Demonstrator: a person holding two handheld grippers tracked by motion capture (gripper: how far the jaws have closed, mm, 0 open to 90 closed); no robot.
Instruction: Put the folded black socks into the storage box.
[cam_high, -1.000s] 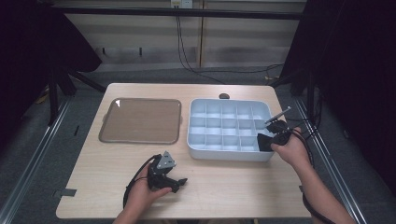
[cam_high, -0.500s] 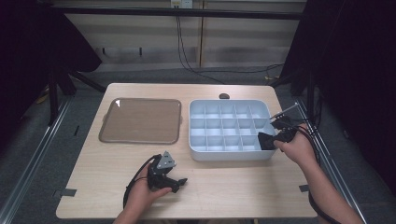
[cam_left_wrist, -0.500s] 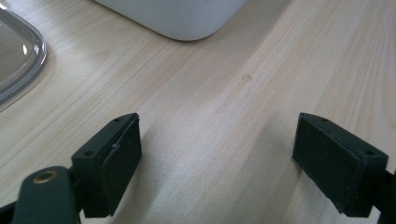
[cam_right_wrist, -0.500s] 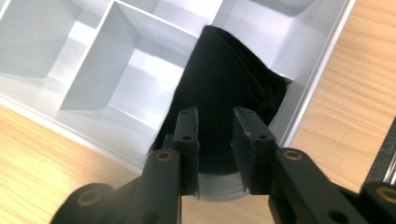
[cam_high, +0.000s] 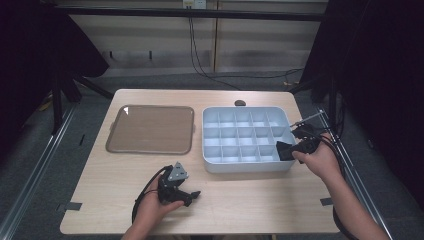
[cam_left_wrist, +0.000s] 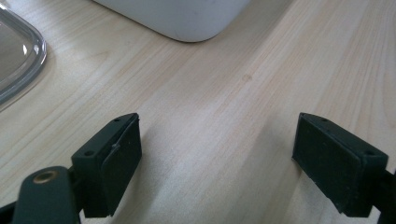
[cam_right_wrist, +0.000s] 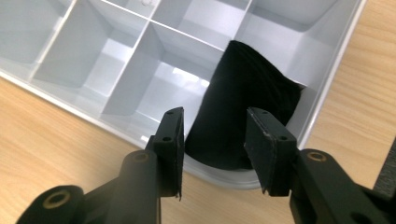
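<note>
right gripper view: right hand-held gripper (cam_right_wrist: 212, 149) jaws just opening, half spread, pads clear of black folded cloth (cam_right_wrist: 243, 116); cloth sits just ahead in corner compartment of white divided tray (cam_right_wrist: 116, 74), apparently released; left hand-held gripper (cam_left_wrist: 217, 158) spread wide, idle over desk (cam_left_wrist: 210, 93).

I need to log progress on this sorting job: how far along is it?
Done: a black folded cloth sits in a corner compartment of the white divided tray. In hand: nothing; the right gripper has just been opening its jaws, the cloth lying free beyond them. The left gripper rests open on the table. Left: the other compartments look empty; the clear lid lies beside the tray.
</note>
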